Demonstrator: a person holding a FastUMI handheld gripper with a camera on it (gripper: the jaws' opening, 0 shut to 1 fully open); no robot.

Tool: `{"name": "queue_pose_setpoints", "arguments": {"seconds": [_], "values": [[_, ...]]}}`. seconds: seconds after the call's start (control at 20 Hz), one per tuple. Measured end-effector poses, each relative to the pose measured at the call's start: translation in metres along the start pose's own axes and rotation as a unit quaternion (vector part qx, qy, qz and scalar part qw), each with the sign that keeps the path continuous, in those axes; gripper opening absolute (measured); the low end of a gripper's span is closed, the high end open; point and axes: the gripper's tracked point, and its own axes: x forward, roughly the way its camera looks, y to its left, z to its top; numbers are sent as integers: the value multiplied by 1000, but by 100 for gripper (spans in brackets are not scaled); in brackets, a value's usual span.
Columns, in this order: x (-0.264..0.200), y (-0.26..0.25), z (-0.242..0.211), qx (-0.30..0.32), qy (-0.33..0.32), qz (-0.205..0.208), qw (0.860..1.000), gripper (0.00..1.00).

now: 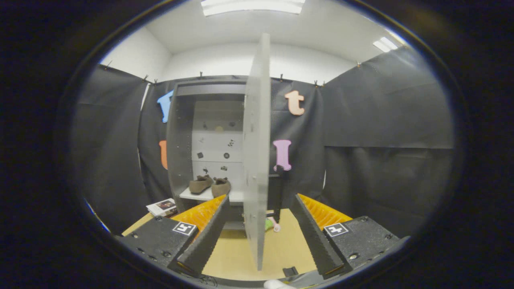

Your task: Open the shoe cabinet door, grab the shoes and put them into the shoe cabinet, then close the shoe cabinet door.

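The shoes (210,185) are sitting side by side on the pale shelf (237,196) inside the shoe cabinet (178,136), near the shelf's front edge, so the loading step looks finished and the closing step is the one in hand. The cabinet door (257,152) is standing swung out, edge-on, its free edge reaching down between the fingers of the gripper (259,233). The claw is released: its fingers are spread wide on either side of the door edge, and neither appears to be pressing on it. The cabinet is standing at the far edge of the wooden table (281,249); a booklet (162,207) is lying by the cabinet's left foot, and a small green and pink object (271,225) is lying just behind the door. The next move probably calls for pushing the door sideways towards the cabinet opening, or pinching its edge first, then swinging it shut without knocking the shoes.
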Motion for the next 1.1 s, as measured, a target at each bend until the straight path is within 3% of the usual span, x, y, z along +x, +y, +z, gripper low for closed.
{"name": "queue_pose_setpoints", "arguments": {"seconds": [0.45, 0.9, 1.1], "values": [[70, -70, 5, 3, 18, 18, 1000, 100], [96, -51, 4, -21, 32, 108, 993, 97], [96, -50, 6, -21, 37, 119, 992, 93]]}}
